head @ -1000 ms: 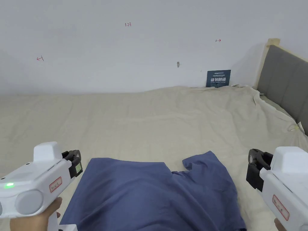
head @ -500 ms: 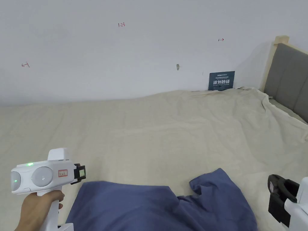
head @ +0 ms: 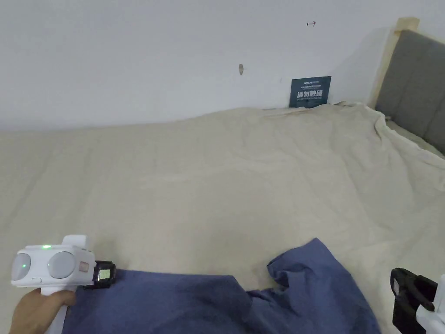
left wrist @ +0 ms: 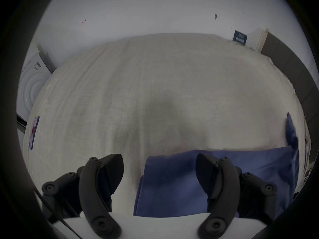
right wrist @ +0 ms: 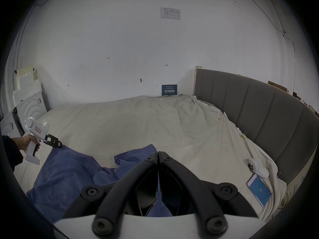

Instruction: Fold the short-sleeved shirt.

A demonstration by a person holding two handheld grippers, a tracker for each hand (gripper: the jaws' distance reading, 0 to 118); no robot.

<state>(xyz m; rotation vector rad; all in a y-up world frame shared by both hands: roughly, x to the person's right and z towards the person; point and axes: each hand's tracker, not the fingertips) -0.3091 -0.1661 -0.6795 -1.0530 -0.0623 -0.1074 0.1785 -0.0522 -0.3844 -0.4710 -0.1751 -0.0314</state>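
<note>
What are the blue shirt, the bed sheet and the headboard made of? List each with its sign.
Blue shirt: thin woven fabric, likely cotton, matte; it drapes in soft folds.
Bed sheet: beige cloth, matte, finely creased; possibly cotton or linen.
Headboard: grey upholstery in padded vertical panels with seams, on a pale frame that looks like wood; fabric or faux leather cannot be told.

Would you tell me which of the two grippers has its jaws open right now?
The left gripper, beside the shirt's far corner; the right gripper's jaws are pressed together.

shirt (head: 182, 304) cut off below, right gripper (head: 402, 300) perhaps half-seen
</note>
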